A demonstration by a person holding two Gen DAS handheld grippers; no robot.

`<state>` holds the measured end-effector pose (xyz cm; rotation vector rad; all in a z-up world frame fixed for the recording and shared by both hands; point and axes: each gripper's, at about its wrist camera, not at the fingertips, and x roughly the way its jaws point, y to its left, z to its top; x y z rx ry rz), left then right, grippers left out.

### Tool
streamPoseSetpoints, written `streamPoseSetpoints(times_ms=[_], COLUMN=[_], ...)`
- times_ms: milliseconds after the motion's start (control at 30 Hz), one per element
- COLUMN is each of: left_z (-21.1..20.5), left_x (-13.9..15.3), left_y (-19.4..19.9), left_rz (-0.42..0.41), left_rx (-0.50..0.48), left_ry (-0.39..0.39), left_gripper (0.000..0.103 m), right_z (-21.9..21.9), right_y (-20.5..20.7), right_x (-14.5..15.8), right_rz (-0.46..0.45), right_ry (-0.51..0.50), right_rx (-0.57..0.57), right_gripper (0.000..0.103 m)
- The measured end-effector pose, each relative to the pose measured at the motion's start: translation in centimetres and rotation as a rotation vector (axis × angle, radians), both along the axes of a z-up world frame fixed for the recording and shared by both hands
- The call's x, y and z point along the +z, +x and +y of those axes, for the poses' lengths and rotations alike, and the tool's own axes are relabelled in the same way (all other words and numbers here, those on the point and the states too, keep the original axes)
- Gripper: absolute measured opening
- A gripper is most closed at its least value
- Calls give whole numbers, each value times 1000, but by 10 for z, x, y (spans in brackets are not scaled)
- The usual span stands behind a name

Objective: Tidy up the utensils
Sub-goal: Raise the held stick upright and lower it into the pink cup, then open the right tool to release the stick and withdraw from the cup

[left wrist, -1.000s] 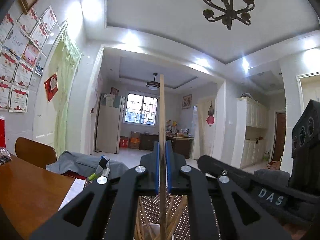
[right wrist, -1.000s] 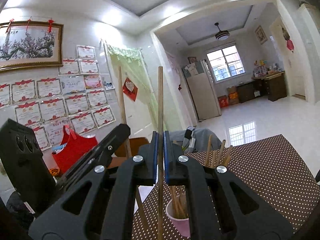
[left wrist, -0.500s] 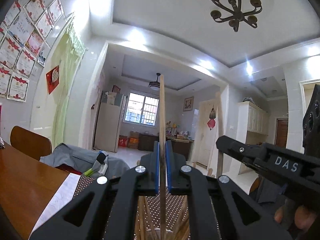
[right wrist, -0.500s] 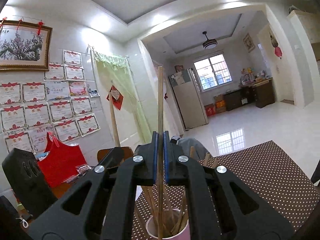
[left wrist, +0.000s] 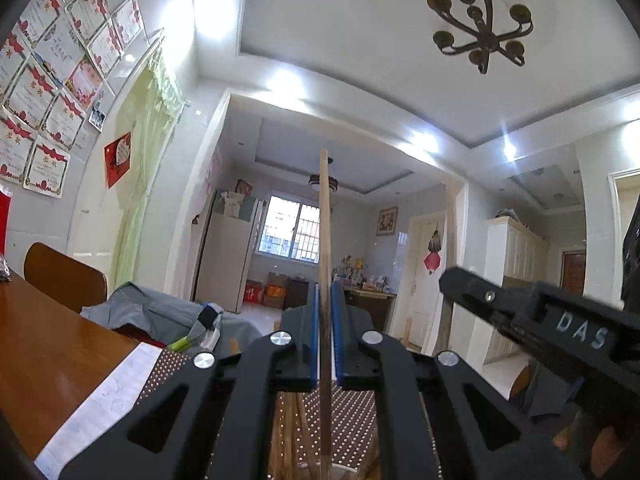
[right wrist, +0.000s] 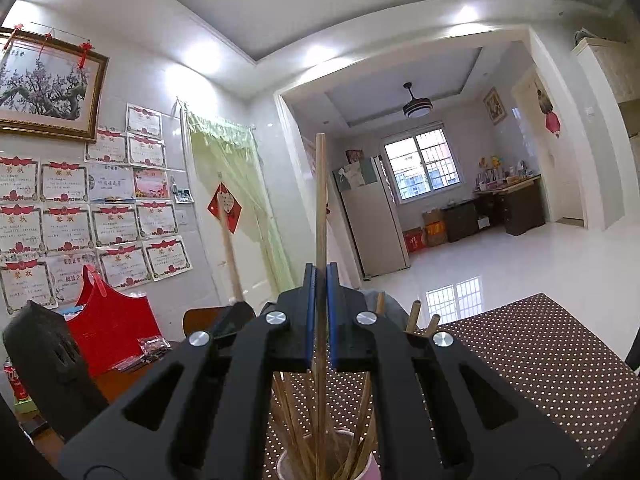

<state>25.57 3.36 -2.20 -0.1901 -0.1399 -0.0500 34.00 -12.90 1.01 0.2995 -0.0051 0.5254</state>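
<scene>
Left gripper pinches a slim round wooden chopstick upright; right gripper clamps another chopstick above the pink cup.

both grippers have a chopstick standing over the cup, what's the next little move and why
Probably open the right gripper a little to let go. Its chopstick stands upright with the lower end already down among the other sticks inside the pink cup. The left gripper can likely follow with its chopstick.
</scene>
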Motion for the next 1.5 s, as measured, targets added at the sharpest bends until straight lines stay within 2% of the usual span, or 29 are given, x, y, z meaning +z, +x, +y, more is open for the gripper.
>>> streamPoseSetpoints(times_ms=[400,500,667,767,800,967,1100,1333,1500], left_z=[-8,-5,0,5,7,21,23,19,26], left_x=[3,5,16,24,26,27,28,26,29], left_y=[6,5,-3,-13,-16,-22,-22,-20,-20], left_rz=[143,183,253,293,305,356,354,368,383], left_rx=[13,3,26,50,55,87,109,128,119], left_ry=[81,66,85,108,113,86,103,135,117], left_gripper=[7,20,21,31,31,33,33,33,33], right_z=[-8,-6,-3,-3,-4,-5,-4,9,13], right_y=[-4,-6,-4,-4,-4,-8,-12,-6,-5], right_x=[-1,-2,-5,-6,-6,-6,-5,-11,-11], right_rz=[-33,-42,-42,-45,-45,-67,-88,-49,-4], right_ry=[50,57,44,40,39,49,62,16,-19], right_rx=[-23,-25,-26,-29,-31,-42,-66,-46,-19], right_gripper=[6,6,6,6,6,6,6,6,6])
